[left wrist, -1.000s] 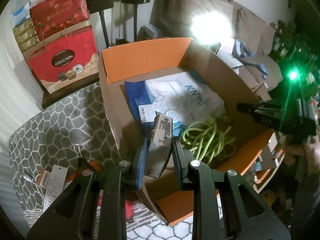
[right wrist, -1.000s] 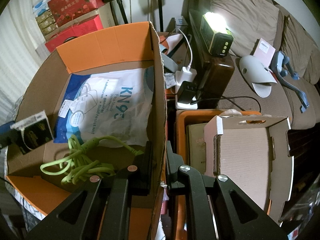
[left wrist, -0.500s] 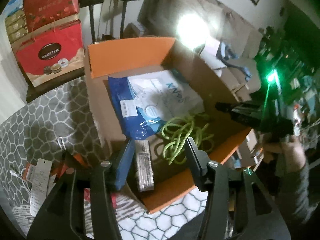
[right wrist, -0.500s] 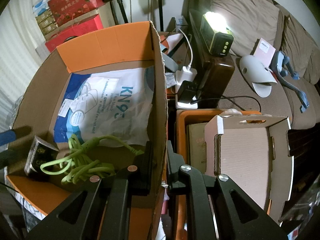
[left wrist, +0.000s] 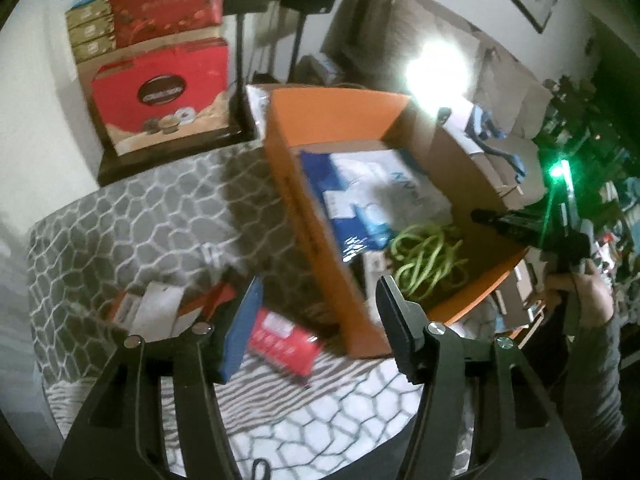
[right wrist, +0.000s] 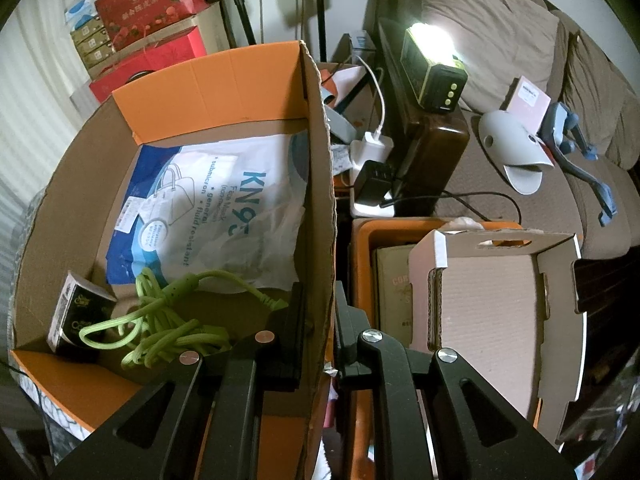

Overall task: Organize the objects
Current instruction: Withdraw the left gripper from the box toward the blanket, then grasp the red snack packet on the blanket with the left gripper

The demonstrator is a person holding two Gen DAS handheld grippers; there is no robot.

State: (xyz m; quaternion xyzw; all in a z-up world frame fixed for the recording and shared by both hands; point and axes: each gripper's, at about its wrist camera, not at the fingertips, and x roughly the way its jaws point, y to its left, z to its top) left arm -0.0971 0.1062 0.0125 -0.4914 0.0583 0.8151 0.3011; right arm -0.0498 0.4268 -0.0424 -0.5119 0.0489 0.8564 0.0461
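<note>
So the left gripper (left wrist: 316, 320) has nothing between its jaws and they're opening. Just ahead of the right gripper (right wrist: 320, 320), clamped on the cardboard box (right wrist: 320, 184) wall, sit the small dark box (right wrist: 78, 312), green cable (right wrist: 160, 320) and mask bag (right wrist: 224, 208).

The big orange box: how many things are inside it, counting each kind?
Inside the cardboard box:
KN95 mask bag: 1
Green cable: 1
Small black box: 1
Total: 3
</note>
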